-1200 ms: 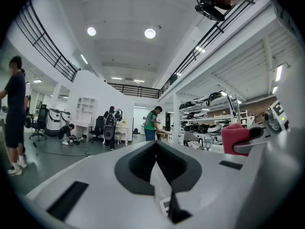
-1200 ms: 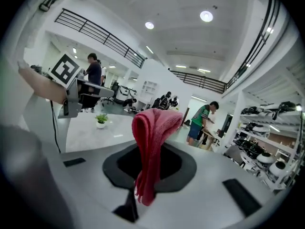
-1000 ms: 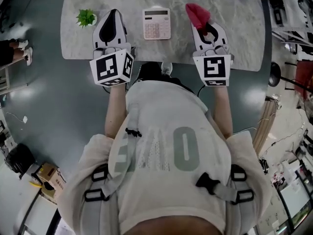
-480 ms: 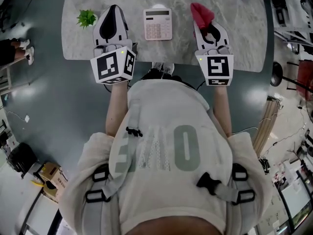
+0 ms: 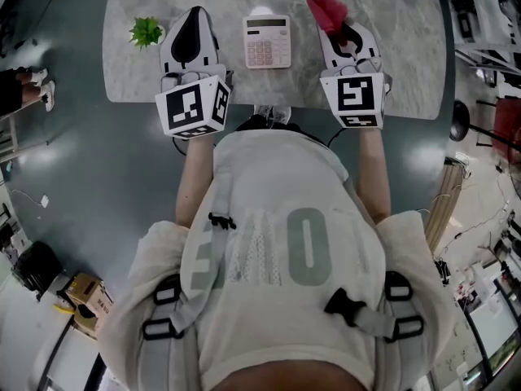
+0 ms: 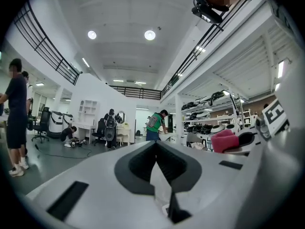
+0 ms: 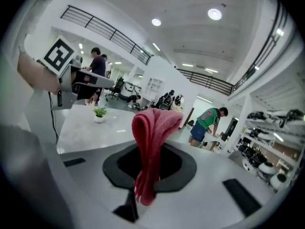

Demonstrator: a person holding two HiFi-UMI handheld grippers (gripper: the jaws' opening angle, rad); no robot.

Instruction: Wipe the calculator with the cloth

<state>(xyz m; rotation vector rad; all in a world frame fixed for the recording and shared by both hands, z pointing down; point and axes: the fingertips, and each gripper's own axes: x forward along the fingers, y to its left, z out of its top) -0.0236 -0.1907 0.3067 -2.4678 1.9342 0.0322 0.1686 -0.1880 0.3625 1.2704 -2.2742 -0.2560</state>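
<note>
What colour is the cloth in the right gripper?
The cloth is pinkish red, and it shows best in the right gripper view.

Bright ceiling lights, even exposure, fisheye-warped edges

Marble table carries calculator and potted plant.
</note>
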